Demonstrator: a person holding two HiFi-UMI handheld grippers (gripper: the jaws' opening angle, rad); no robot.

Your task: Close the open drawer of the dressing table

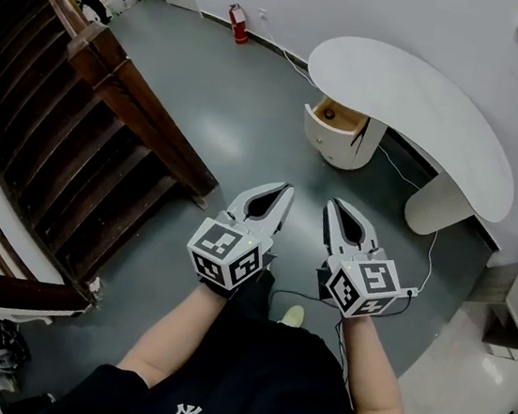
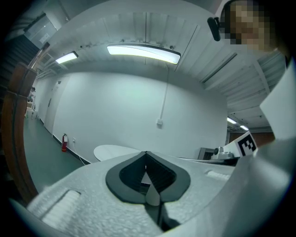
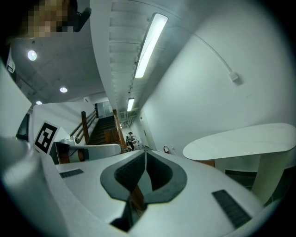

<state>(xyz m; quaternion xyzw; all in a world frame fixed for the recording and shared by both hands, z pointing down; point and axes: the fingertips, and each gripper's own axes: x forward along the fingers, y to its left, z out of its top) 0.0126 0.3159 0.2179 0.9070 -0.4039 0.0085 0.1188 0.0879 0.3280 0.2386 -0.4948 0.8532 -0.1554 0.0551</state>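
The white dressing table (image 1: 415,103) with a curved top stands by the far wall. Its open drawer (image 1: 337,117) juts out to the left under the top, and its wooden inside shows. My left gripper (image 1: 285,190) and right gripper (image 1: 333,203) are held side by side in front of me, well short of the drawer. Both point toward the table, shut, with nothing between the jaws. The left gripper view shows the jaw tips (image 2: 146,153) meeting, with the table top (image 2: 115,151) beyond. In the right gripper view the jaw tips (image 3: 145,151) also meet, and the table top (image 3: 245,140) is on the right.
A dark wooden staircase (image 1: 80,130) with a railing runs along the left. A red fire extinguisher (image 1: 237,24) stands by the far wall. A cable (image 1: 427,261) trails over the grey floor near the table's leg (image 1: 434,204). People sit far off at the top left.
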